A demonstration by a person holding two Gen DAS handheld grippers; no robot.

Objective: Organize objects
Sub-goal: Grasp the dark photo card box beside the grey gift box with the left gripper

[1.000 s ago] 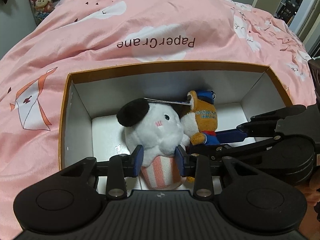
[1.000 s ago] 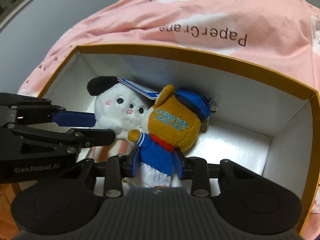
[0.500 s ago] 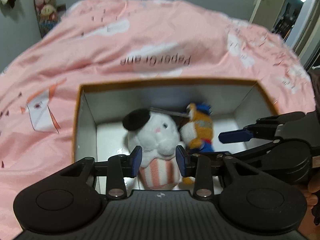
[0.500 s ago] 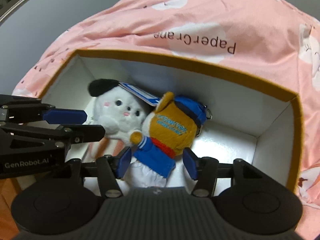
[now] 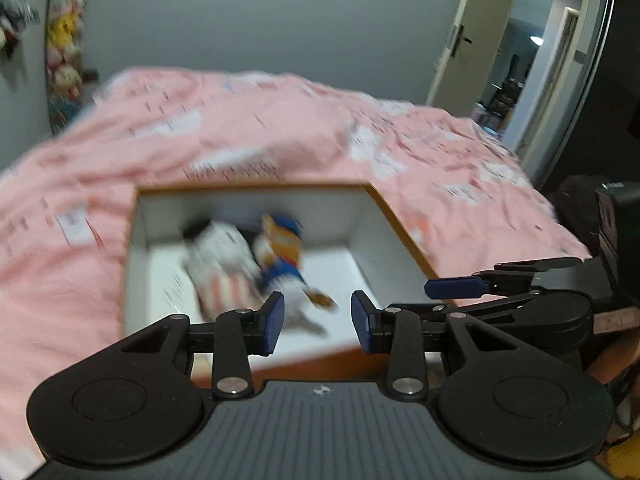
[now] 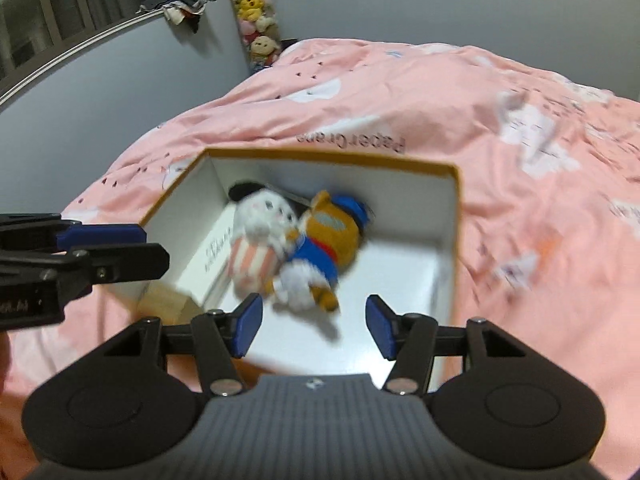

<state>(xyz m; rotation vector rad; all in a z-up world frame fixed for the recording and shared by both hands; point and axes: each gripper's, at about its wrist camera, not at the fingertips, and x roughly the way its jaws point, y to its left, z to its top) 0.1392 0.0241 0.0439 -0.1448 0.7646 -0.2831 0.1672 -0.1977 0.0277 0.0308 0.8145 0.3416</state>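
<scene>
left wrist view: the left gripper (image 5: pixel 317 322) hangs over the near edge of an open box (image 5: pixel 404 222) with an orange-brown rim and white inside; its blue-padded jaws stand apart with nothing between them. the box sits on a bed under a pink duvet (image 5: pixel 280 128) printed with white clouds. two plush toys lie inside the box, toward its left wall, touching side by side: a white plush with a black ear and pink-striped base (image 5: pixel 222 264) on the left, and an orange plush in blue cap and blue jacket (image 5: pixel 282 248) on its right. both are blurred. the right gripper (image 5: pixel 456 287) comes in from the right edge, over the box's near right corner; from this side i cannot tell how wide its jaws stand. an open door (image 5: pixel 472 40) shows past the far right corner of the bed.

right wrist view: the right gripper (image 6: pixel 314 326) is spread wide and empty above the near edge of the box (image 6: pixel 456 240). the white plush (image 6: pixel 260 236) and orange plush (image 6: pixel 328 236) lie together in the left half of the box, the white one next to the left wall. the left gripper (image 6: pixel 132 246) reaches in from the left, over the box's near left corner. a column of stuffed toys (image 6: pixel 256 12) hangs on the wall beyond the bed's far left corner.
</scene>
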